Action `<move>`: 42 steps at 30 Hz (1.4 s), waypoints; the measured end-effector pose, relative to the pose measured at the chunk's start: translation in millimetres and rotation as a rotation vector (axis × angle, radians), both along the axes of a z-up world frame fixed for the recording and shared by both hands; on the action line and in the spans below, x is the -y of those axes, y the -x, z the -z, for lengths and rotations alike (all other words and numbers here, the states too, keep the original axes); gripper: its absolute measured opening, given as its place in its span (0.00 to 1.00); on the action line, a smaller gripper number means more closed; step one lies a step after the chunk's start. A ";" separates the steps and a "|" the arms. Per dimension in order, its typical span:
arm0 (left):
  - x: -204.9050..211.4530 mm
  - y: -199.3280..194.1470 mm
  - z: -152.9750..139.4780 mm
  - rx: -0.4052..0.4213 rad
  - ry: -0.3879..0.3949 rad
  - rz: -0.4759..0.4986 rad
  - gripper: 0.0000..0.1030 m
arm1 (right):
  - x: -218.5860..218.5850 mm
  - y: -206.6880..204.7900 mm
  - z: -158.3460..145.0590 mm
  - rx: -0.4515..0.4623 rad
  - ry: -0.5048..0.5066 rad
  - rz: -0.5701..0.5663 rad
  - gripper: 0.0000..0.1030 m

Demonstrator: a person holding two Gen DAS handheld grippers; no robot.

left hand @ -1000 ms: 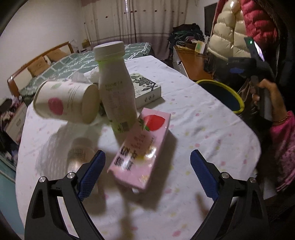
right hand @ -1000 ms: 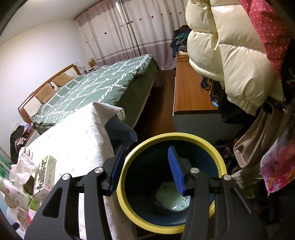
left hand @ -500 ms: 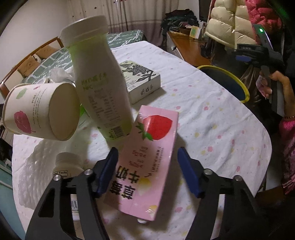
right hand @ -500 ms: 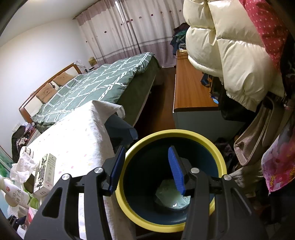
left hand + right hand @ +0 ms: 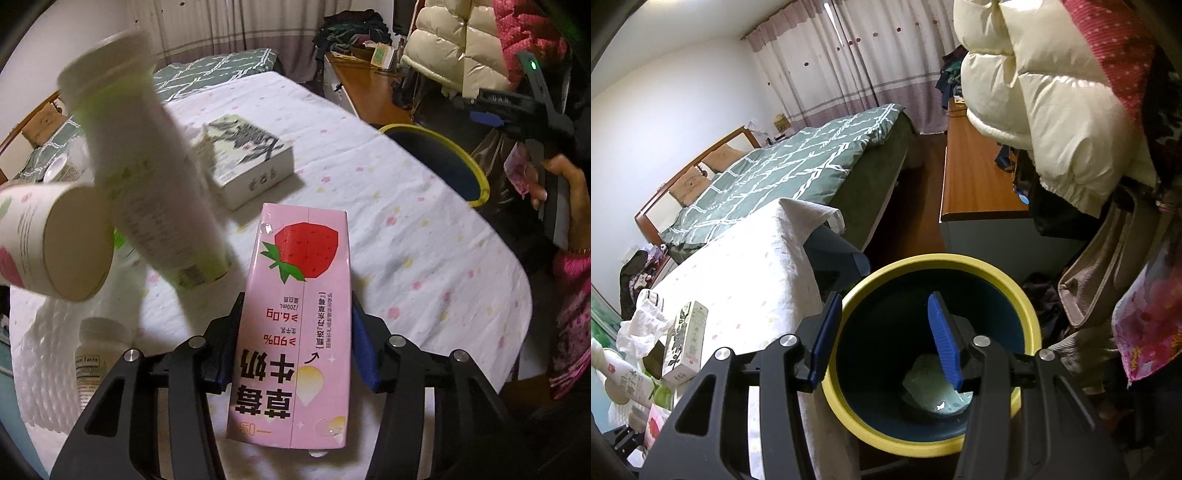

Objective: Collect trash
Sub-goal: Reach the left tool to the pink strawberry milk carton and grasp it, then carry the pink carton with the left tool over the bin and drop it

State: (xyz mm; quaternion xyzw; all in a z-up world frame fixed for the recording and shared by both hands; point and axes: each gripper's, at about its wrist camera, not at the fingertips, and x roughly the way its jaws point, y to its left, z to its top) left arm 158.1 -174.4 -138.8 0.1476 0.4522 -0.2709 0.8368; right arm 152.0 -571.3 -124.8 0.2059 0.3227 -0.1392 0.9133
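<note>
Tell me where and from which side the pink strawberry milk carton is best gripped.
Across its two narrow long sides, near the lower half, coming from above and the near end. The pink strawberry milk carton lies flat on the tablecloth, long axis toward the camera; the left claw already straddles it, jaws closing.
</note>
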 end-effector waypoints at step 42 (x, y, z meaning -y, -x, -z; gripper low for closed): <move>266.0 -68.7 -43.7 0.067 0.130 0.160 0.84 | 32.9 102.9 17.3 -0.079 0.041 0.098 0.47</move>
